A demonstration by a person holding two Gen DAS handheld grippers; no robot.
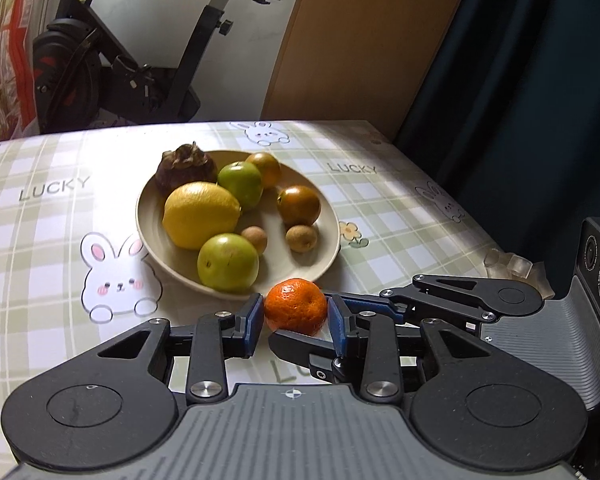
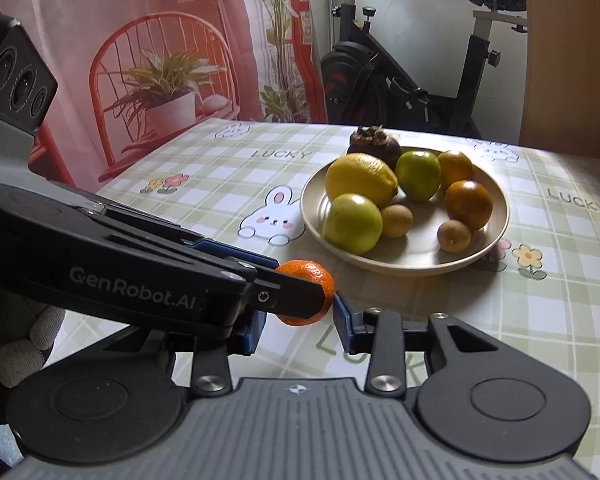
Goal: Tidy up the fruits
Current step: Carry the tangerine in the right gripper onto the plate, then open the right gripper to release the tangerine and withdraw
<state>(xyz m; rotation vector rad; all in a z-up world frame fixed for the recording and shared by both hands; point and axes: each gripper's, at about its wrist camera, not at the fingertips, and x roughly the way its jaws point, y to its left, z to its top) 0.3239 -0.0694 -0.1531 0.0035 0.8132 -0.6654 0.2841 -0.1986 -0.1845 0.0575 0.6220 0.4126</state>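
A small orange tangerine (image 1: 296, 306) (image 2: 310, 276) hangs just in front of the near rim of the beige plate (image 1: 332, 240) (image 2: 412, 250). My left gripper (image 1: 296, 320) (image 2: 300, 284) is shut on it, blue pads pressing both sides. My right gripper (image 2: 296, 326) (image 1: 312, 320) comes in crosswise and is shut on the same tangerine; its right pad touches the peel and its other pad is hidden behind the left finger. On the plate lie a lemon (image 1: 200, 214), two green apples, two dark oranges, two small brown fruits and a dark brown fruit (image 1: 184, 168).
The table wears a checked cloth (image 1: 60, 220) with rabbits. A clear plastic piece (image 1: 508, 266) sits at its right edge. Beyond the far edge stand an exercise bike (image 2: 400, 80), a wooden panel (image 1: 360, 40) and a dark curtain (image 1: 520, 80). A gloved hand (image 2: 20, 344) shows at left.
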